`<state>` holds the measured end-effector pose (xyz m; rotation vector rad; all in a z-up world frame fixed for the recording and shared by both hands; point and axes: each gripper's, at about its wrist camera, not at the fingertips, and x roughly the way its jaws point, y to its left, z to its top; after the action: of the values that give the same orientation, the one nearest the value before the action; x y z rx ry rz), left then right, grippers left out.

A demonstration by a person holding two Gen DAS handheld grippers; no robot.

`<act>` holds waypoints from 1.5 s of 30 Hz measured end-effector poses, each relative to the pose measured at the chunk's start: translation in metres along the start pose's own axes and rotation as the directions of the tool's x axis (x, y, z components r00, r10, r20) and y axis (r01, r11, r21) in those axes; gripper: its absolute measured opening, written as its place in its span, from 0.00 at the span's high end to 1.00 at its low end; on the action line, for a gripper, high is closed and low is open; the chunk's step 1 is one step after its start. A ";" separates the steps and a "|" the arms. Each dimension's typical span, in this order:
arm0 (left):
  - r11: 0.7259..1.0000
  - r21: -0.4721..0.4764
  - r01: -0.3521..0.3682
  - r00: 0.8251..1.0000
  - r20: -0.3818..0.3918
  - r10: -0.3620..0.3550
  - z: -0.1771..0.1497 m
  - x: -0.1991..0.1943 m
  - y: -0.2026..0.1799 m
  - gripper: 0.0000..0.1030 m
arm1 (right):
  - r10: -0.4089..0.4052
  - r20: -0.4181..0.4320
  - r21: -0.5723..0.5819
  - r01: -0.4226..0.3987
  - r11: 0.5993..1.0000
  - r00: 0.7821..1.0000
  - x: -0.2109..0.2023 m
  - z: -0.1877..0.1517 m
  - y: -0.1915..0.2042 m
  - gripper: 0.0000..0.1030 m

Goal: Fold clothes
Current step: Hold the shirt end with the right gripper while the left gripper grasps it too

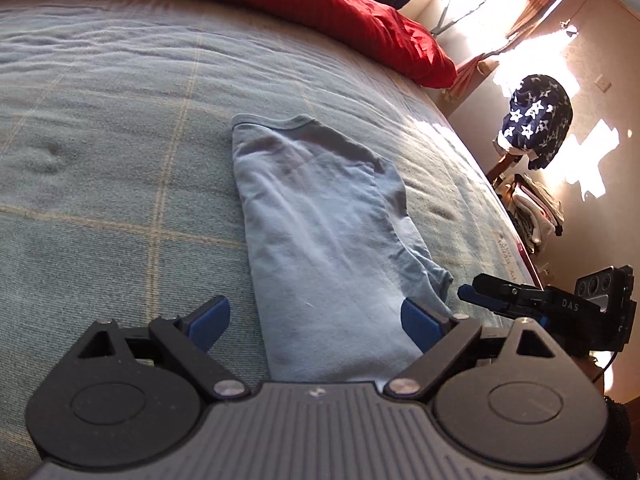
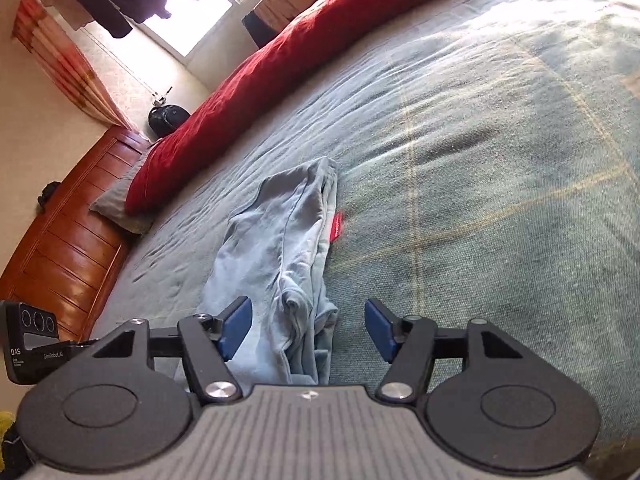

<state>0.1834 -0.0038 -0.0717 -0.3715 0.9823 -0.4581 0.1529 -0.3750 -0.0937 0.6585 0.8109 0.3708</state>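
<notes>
A light blue T-shirt (image 1: 320,232) lies folded lengthwise into a long strip on the green checked bedspread (image 1: 120,160), collar at the far end. My left gripper (image 1: 316,324) stands open above the shirt's near end, its blue pads apart and off the cloth. In the right wrist view the same shirt (image 2: 280,248) shows its layered, rumpled edge and a small red tag (image 2: 338,224). My right gripper (image 2: 308,330) is open over the bunched near hem, with cloth between the pads but not pressed. The right gripper (image 1: 468,292) also appears at the right edge of the left wrist view.
A red duvet (image 1: 320,4) lies across the far end of the bed. A wooden headboard (image 2: 68,240) and a grey pillow (image 2: 116,204) sit at the left. Beyond the bed's right edge are a star-patterned bag (image 1: 536,120) and stacked clothes (image 1: 536,212).
</notes>
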 end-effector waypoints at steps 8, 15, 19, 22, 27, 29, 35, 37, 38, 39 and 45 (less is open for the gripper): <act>0.987 -0.154 0.037 0.996 -0.074 -0.049 0.030 0.037 0.041 0.21 | 0.067 -0.105 0.128 -0.053 0.990 0.992 0.052 0.039 -0.027 0.34; 0.968 -0.220 0.117 0.987 -0.082 -0.138 0.049 0.065 0.053 0.21 | 0.150 -0.135 0.175 -0.125 0.977 0.979 0.080 0.053 -0.032 0.34; 0.969 -0.206 0.139 0.982 -0.096 -0.161 0.062 0.087 0.047 0.21 | 0.174 -0.147 0.178 -0.147 0.973 0.974 0.100 0.065 -0.031 0.34; 0.966 -0.202 0.159 0.978 -0.101 -0.182 0.064 0.094 0.045 0.21 | 0.186 -0.148 0.178 -0.159 0.971 0.971 0.106 0.068 -0.030 0.33; 0.952 -0.204 0.227 0.957 -0.132 -0.257 0.044 0.080 0.047 0.22 | 0.232 -0.199 0.197 -0.193 0.961 0.952 0.094 0.048 -0.027 0.33; 0.957 -0.172 0.234 0.957 -0.136 -0.258 0.037 0.075 0.045 0.23 | 0.243 -0.231 0.189 -0.201 0.961 0.942 0.088 0.039 -0.025 0.33; 0.940 -0.234 0.250 0.953 -0.112 -0.281 0.065 0.102 0.052 0.23 | 0.257 -0.234 0.186 -0.217 0.958 0.937 0.117 0.055 -0.018 0.34; 0.943 -0.219 0.249 0.954 -0.112 -0.278 0.069 0.106 0.049 0.23 | 0.264 -0.216 0.193 -0.224 0.955 0.940 0.125 0.055 -0.017 0.34; 0.947 -0.207 0.246 0.955 -0.115 -0.273 0.069 0.107 0.047 0.24 | 0.260 -0.215 0.180 -0.223 0.958 0.941 0.123 0.054 -0.015 0.34; 0.951 -0.187 0.247 0.956 -0.114 -0.270 0.067 0.104 0.045 0.26 | 0.256 -0.214 0.166 -0.223 0.961 0.943 0.120 0.052 -0.014 0.36; 0.962 -0.180 0.206 0.968 -0.106 -0.227 0.059 0.094 0.055 0.53 | 0.197 -0.221 0.128 -0.172 0.977 0.955 0.112 0.038 -0.014 0.65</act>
<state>0.2897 -0.0012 -0.1355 -0.6126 1.1124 -0.6049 0.2547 -0.3399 -0.1443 0.8043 1.0009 0.5860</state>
